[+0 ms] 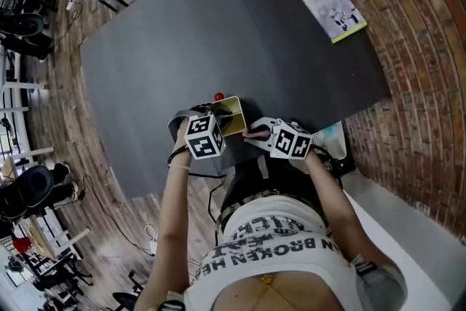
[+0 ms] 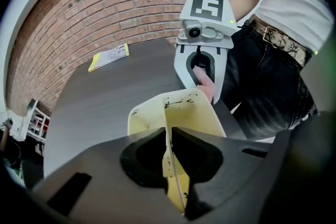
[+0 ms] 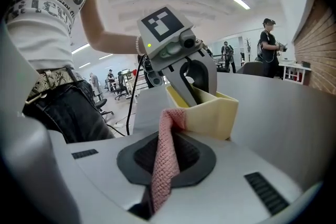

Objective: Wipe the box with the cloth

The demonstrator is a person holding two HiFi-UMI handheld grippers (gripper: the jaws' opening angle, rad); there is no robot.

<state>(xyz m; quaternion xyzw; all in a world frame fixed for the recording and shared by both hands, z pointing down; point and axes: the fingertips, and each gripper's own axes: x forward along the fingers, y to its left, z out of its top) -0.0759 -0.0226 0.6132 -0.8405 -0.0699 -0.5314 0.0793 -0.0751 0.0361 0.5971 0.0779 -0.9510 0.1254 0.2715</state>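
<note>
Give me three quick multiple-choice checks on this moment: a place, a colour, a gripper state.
1. Where on the table does the booklet lie? A) near edge B) far right corner C) centre
2. What colour is the cloth in the right gripper? A) pink B) blue C) white
3. How does the left gripper stand on the box? A) open above it B) apart from it C) shut on its wall

Answers: 1 B, the head view shows it by that corner. 2 A, pink weave runs between the jaws. 3 C, the jaws pinch one yellow wall.
</note>
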